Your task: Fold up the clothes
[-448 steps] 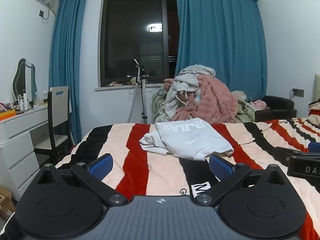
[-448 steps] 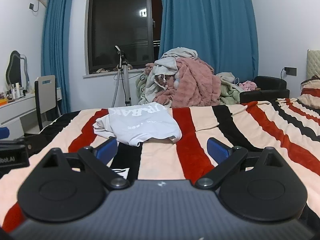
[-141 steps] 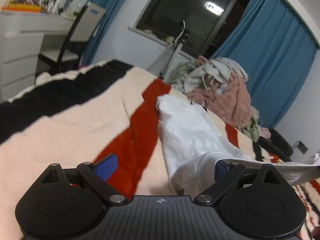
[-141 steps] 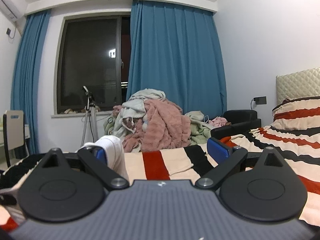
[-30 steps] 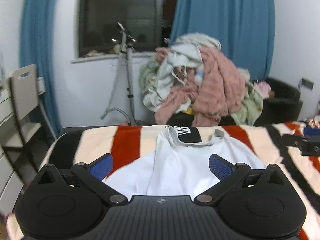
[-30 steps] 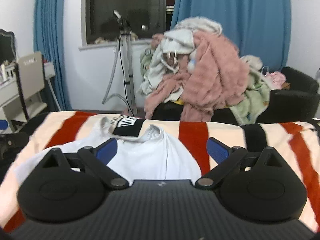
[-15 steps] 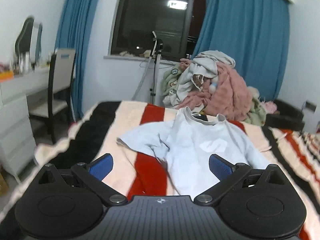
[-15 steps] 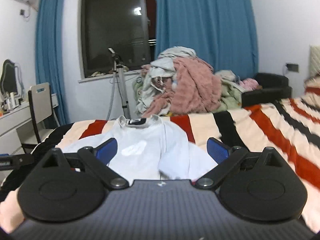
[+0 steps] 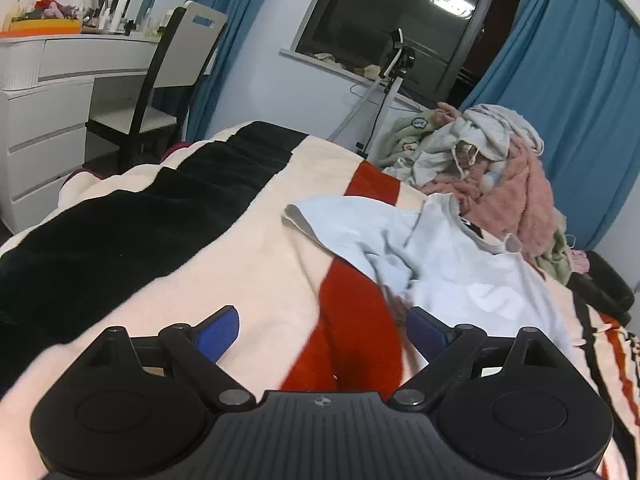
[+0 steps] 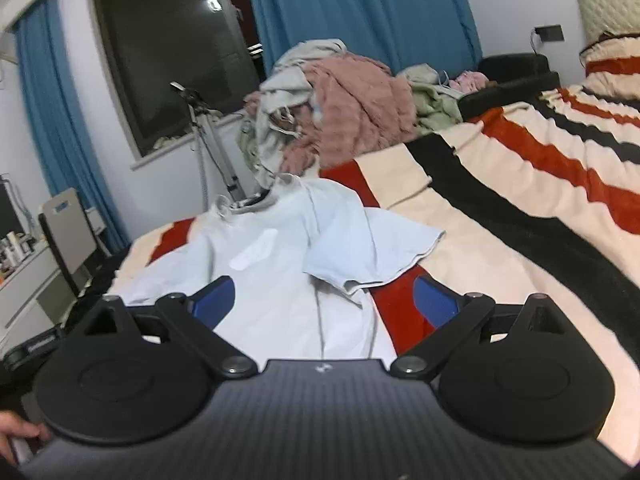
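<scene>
The light blue T-shirt (image 9: 460, 264) lies spread on the striped blanket (image 9: 240, 248) of the bed, chest side up with a white print visible. Its long axis runs from the hem, nearest the cameras, to the collar (image 10: 248, 204), which points away toward the pile of clothes (image 10: 340, 120) below the blue curtains (image 10: 360, 12). In the right wrist view one short sleeve (image 10: 372, 256) extends outward to the right, lying flat over a red stripe; in the left wrist view the other sleeve (image 9: 332, 224) extends to the left, with creases where it joins the body. The left gripper (image 9: 322, 332) hovers over the blanket with its jaws spread wide and nothing between them; the shirt lies ahead and to the right, its lower edge near the right-hand blue pad, though motion blur prevents telling whether they touch. The right gripper (image 10: 324, 300) is likewise fully released, positioned above the lower part of the shirt, so that the body fabric and the sleeve hem appear between its fingers. A white dresser (image 9: 48, 92) and a chair (image 9: 172, 76) stand at the left of the bed.
</scene>
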### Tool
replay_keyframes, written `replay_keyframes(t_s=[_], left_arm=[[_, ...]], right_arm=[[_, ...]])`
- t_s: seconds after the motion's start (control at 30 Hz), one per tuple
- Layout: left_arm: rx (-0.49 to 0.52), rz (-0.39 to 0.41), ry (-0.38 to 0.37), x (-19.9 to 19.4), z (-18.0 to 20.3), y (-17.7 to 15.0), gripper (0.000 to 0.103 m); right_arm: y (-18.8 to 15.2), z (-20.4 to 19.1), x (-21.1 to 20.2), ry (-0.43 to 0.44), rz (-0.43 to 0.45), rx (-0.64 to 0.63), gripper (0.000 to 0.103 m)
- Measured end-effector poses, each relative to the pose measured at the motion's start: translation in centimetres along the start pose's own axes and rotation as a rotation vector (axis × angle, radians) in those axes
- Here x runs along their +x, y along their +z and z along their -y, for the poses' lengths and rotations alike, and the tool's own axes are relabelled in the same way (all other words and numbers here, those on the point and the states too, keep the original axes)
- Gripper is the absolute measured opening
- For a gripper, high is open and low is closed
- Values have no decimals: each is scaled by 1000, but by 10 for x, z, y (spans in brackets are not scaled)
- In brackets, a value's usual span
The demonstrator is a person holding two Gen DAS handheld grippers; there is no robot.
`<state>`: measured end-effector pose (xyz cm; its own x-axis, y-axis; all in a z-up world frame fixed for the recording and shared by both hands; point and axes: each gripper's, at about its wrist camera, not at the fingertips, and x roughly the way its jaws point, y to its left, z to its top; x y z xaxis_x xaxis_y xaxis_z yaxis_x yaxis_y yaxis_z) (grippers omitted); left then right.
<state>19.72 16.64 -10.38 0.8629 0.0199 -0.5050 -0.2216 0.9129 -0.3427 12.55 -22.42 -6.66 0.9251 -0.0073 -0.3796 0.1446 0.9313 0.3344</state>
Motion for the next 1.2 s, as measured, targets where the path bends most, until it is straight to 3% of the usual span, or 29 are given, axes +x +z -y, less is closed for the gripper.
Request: replay_keyframes(t_s=[0.4, 0.73, 0.83, 1.0, 1.03, 1.07, 1.2], left_arm=[[-39, -15, 7, 29, -7, -3, 87], [-202, 16, -56, 84, -14, 31, 67], [-220, 30, -35, 114, -14, 41, 65], [-196, 27, -43, 156, -11, 68, 38], [-162, 15, -48, 165, -8, 78, 25], [-130, -5, -48, 174, -5, 88, 2], [-15, 6, 32, 203, 4, 142, 2]], right_arm=[[-8, -13, 29, -27, -13, -73, 97], [-17, -22, 27, -15, -38, -111, 97], [-21, -20, 34, -28, -39, -119, 97], [-26, -17, 53, -64, -62, -106, 97], [-27, -19, 56, -69, -60, -113, 97], [-28, -20, 59, -74, -57, -119, 97], [-31, -30, 73, -91, -48, -149, 97]])
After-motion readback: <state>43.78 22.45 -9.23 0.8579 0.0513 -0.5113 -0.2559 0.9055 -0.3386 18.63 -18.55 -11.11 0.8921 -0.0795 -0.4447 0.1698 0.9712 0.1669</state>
